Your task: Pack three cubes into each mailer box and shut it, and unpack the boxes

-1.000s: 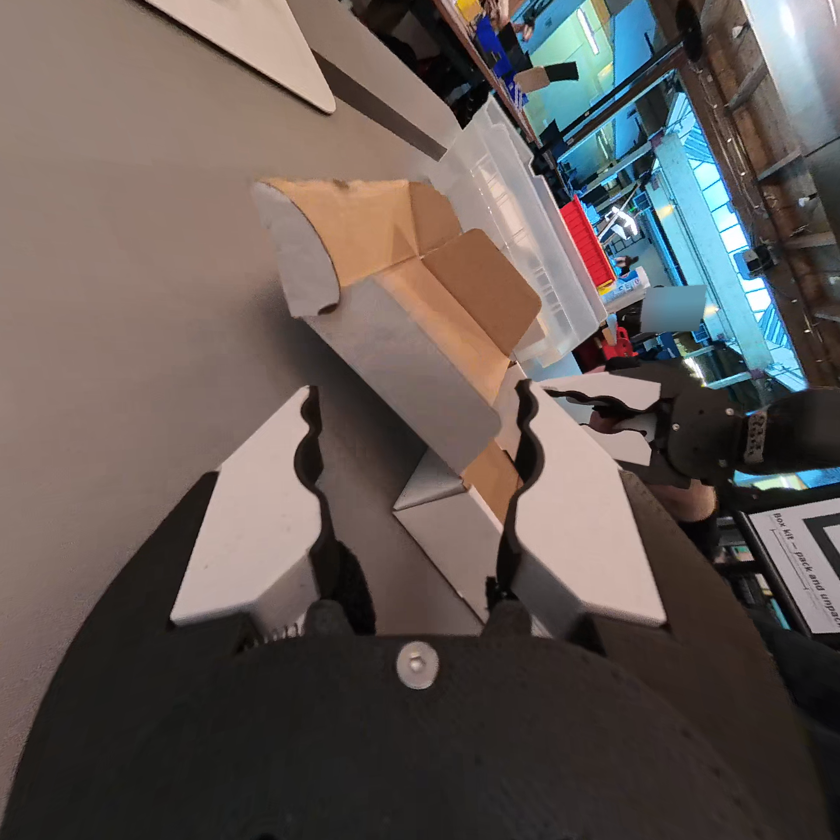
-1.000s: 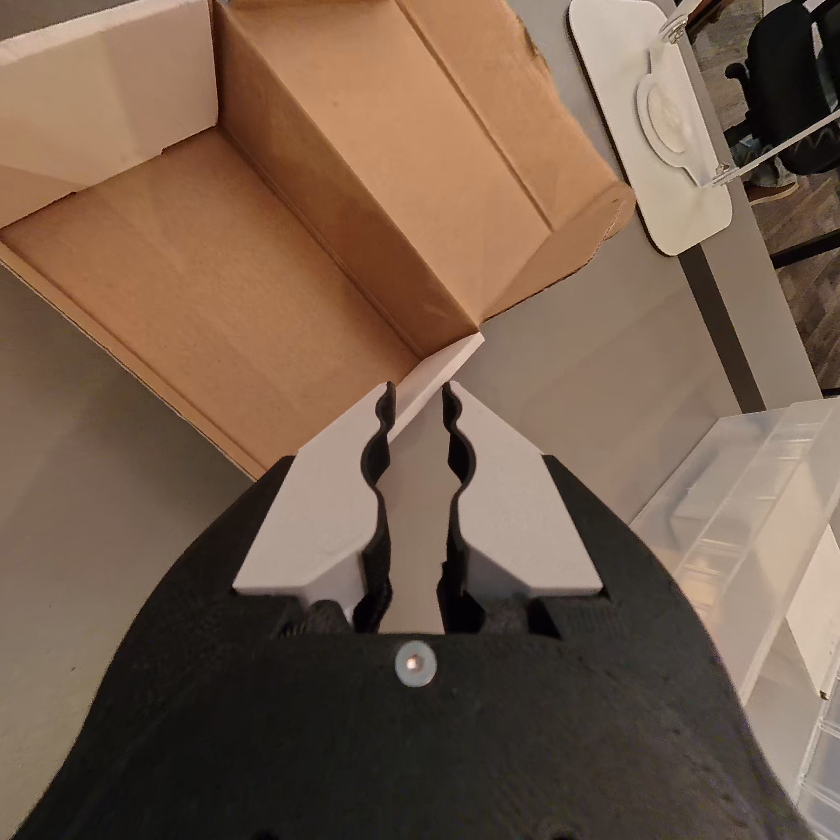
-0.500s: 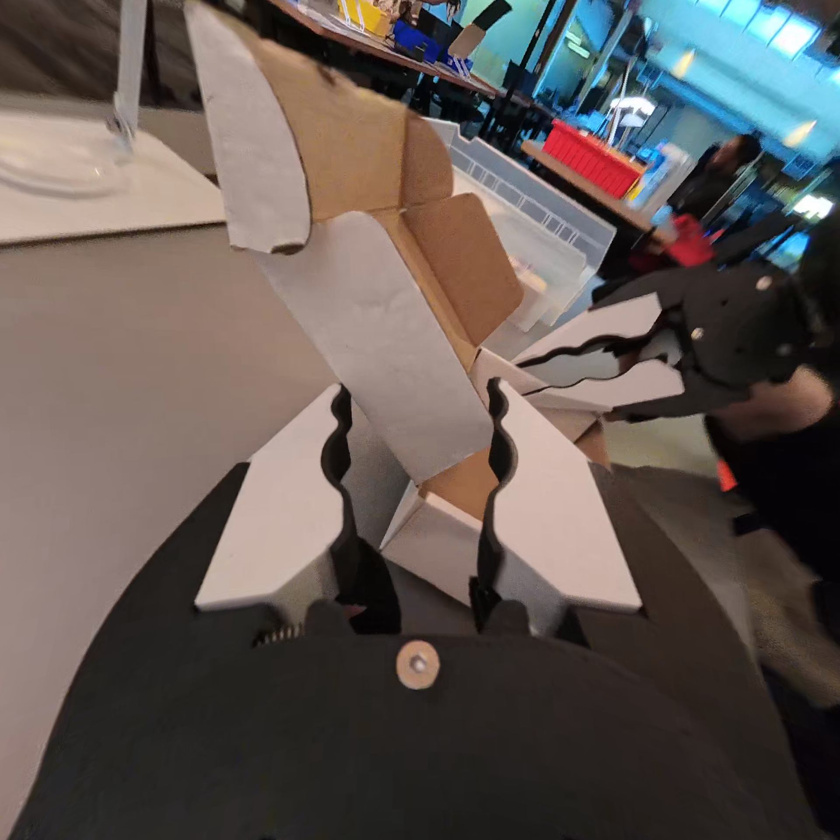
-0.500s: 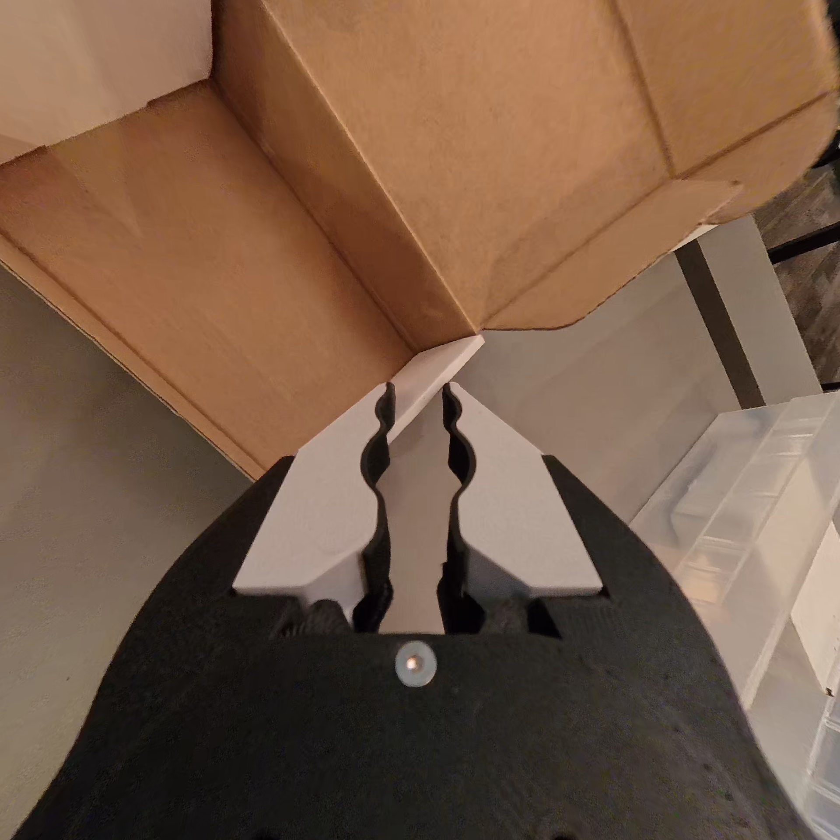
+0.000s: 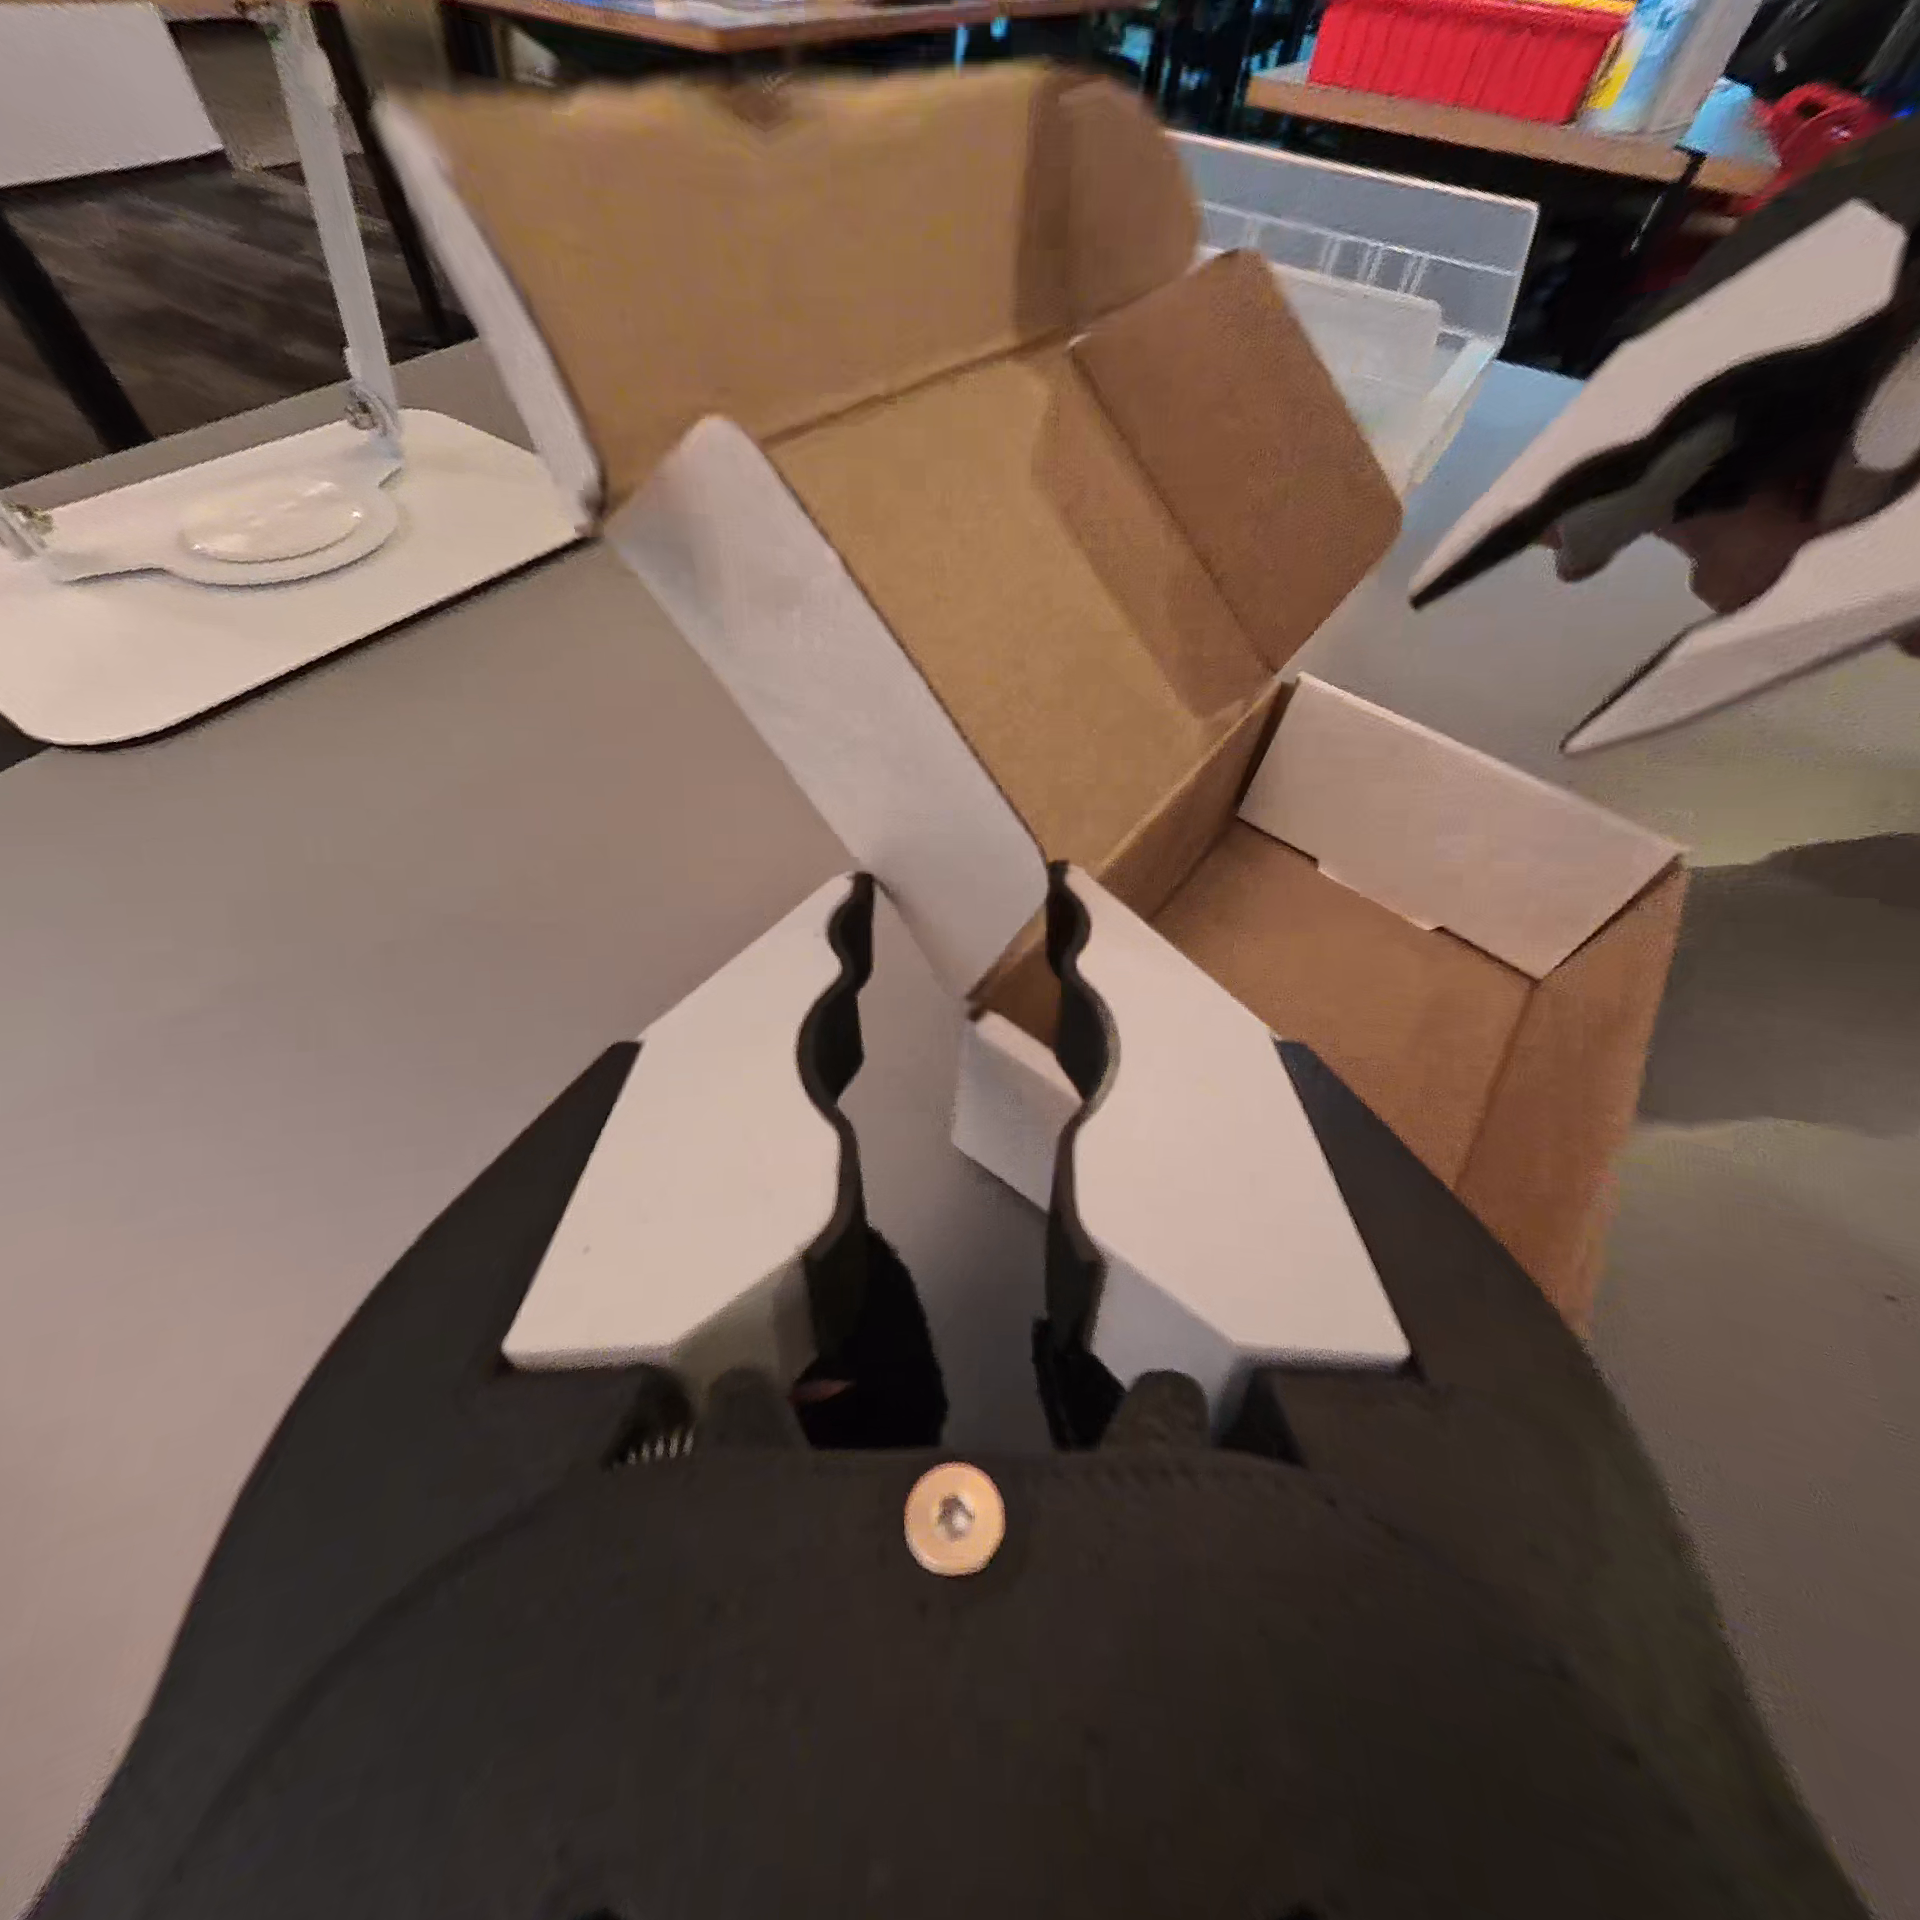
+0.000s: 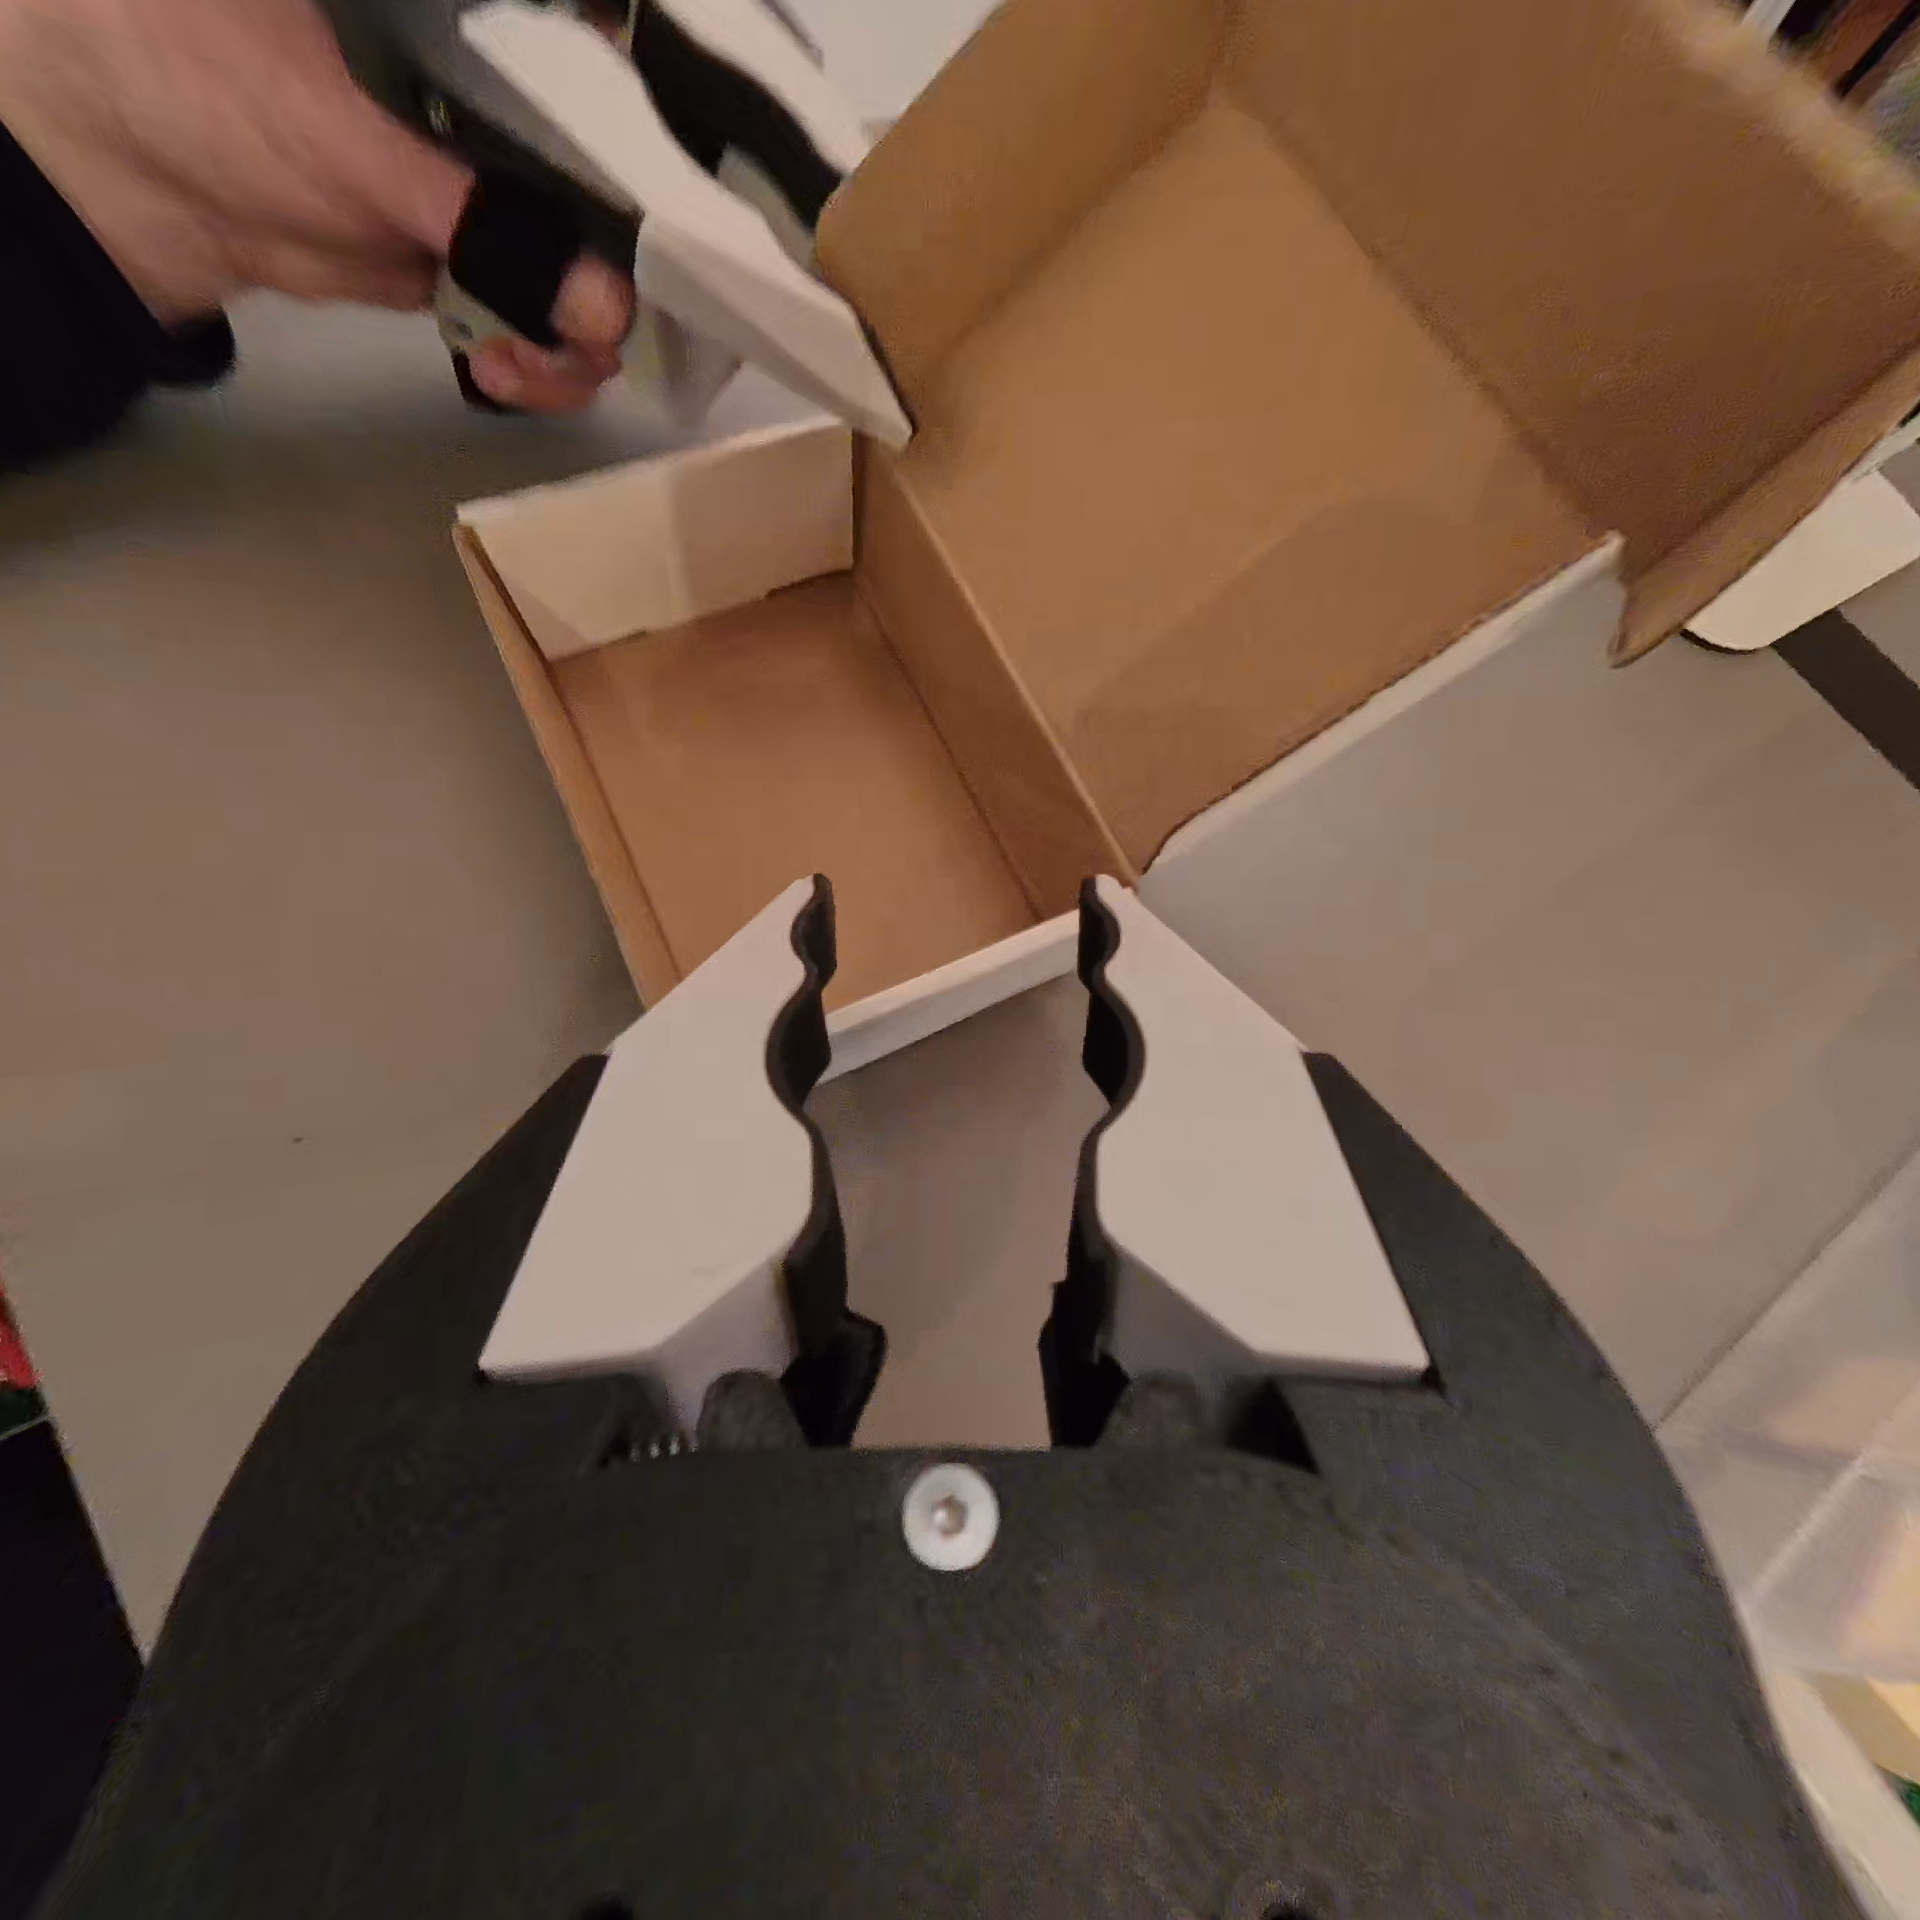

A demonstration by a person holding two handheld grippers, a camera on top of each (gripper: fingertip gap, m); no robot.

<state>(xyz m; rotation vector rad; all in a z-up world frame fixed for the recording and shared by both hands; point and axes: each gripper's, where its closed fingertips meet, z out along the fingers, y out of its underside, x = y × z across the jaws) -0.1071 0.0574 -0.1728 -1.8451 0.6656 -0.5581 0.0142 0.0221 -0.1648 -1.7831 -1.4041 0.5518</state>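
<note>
An open mailer box (image 5: pixel 1382 956), white outside and brown inside, lies on the grey table (image 5: pixel 312 935). Its lid (image 5: pixel 831 260) stands up. The box is empty in the right wrist view (image 6: pixel 790 748); no cubes are in sight. My left gripper (image 5: pixel 958 881) is open with a narrow gap, and the lid's white side flap (image 5: pixel 831 675) runs down between its tips. My right gripper (image 6: pixel 956 888) is open and empty, just short of the box's near end wall (image 6: pixel 956 987). It also shows in the left wrist view (image 5: pixel 1496 670), beyond the box.
A white stand base (image 5: pixel 260 582) sits at the table's far left. A clear plastic bin (image 6: pixel 1818 1403) stands beside the box, also seen behind the lid (image 5: pixel 1371 270). A hand (image 6: pixel 260 177) holds the left gripper. A red bin (image 5: pixel 1455 42) sits on a far table.
My right gripper let go of the box's white wall, opened and drew back. My left gripper swung round to face the box and narrowed around the lid's side flap. The lid rose.
</note>
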